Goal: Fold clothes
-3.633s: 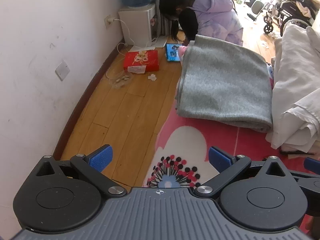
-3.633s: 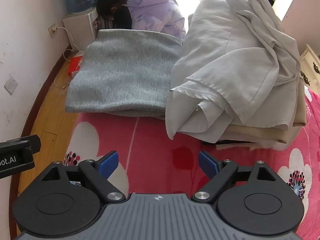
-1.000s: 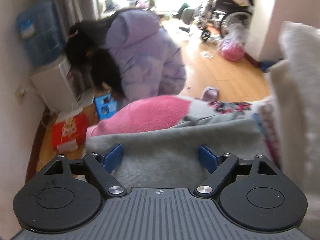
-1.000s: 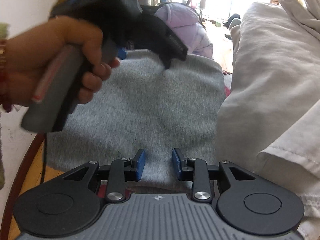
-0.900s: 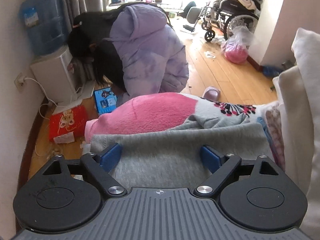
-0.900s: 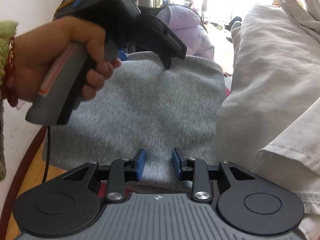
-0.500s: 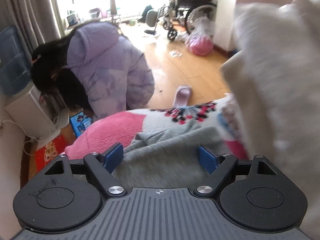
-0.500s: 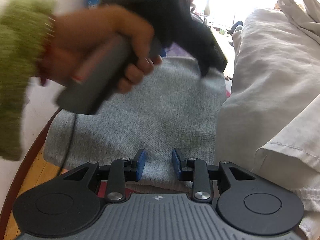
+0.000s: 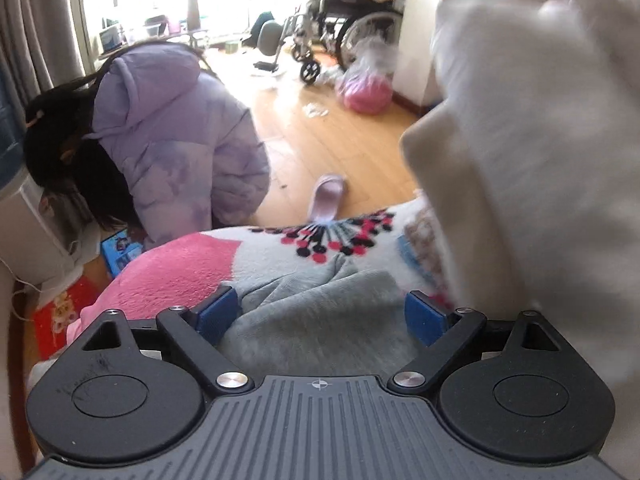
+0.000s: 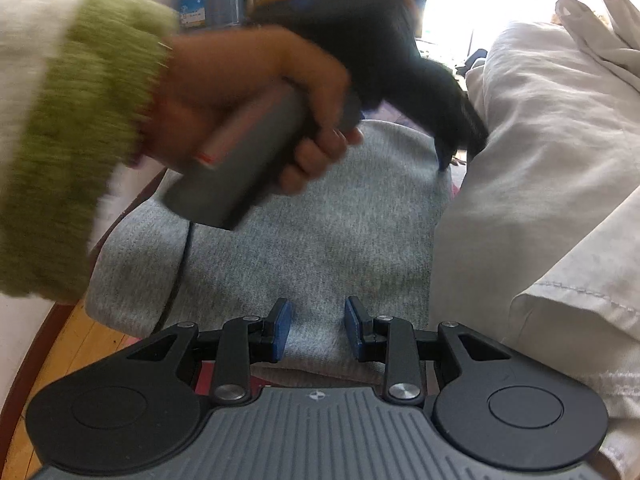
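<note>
The folded grey garment lies flat on the pink flowered blanket, its near edge at six o'clock in the right wrist view and its far edge running up toward twelve, where the left gripper comes down over its far right corner. The right gripper sits at that near edge with its blue pads partly closed and a strip of grey cloth between them; whether the pads actually press the cloth cannot be told, since a gap shows on either side. In the left wrist view the left gripper has its jaws wide and opening, with the bunched far edge of the grey garment lying between the pads but not pinched. The hand holding that tool and its green cuff fill nine to twelve o'clock in the right view, motion-blurred, so the tool's fingertips are hard to make out. At three o'clock a pile of pale cream cloth lies just beside the garment, cut off by the frame edge; in the left view the same pile is a blurred mass hiding everything behind it. Beyond the blanket, at ten o'clock, a person in a lilac padded jacket bends over, partly hidden by the bed. A slipper lies on the wooden floor, and a wheelchair stands at one o'clock, washed out by window glare.
</note>
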The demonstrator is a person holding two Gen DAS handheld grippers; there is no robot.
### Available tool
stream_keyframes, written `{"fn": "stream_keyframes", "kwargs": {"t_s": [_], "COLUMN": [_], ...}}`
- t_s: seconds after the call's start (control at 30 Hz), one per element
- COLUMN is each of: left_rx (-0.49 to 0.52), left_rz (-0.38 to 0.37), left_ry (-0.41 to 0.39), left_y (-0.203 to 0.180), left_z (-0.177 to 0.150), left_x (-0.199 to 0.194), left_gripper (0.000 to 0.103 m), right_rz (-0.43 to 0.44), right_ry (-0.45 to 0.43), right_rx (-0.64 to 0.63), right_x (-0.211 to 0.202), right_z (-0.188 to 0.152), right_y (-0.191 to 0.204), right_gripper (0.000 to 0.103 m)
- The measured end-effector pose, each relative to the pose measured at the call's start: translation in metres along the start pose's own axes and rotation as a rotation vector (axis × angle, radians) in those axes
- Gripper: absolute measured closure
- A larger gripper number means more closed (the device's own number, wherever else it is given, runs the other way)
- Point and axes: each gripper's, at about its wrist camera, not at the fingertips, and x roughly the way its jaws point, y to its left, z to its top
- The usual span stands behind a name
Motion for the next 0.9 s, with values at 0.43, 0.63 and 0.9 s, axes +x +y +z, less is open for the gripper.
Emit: {"fn": "stream_keyframes", "kwargs": {"t_s": [0.43,0.63,0.9], "left_rx": [-0.198,-0.246,-0.507], "left_rz": [0.033,0.131,0.145], "left_ry": [-0.039,0.003,-0.051], "left_y": [0.049,0.066,0.123], "left_z": [-0.018,-0.044,-0.032], "left_x": [-0.087,-0.062,-0.085], "left_gripper": [0.021,0.067,0.079], "right_rz": [0.003,-0.001,-0.002], "right_ry": [-0.003,-0.006,0.012], "right_rx": [-0.008,-0.032,-0.059], "right_x": [-0.003,-0.004,-0.001], "right_z": [-0.001,0.000,0.005], "right_y": [0.002,0.003,0.006], "right_gripper": [0.070,0.070,0.070]}}
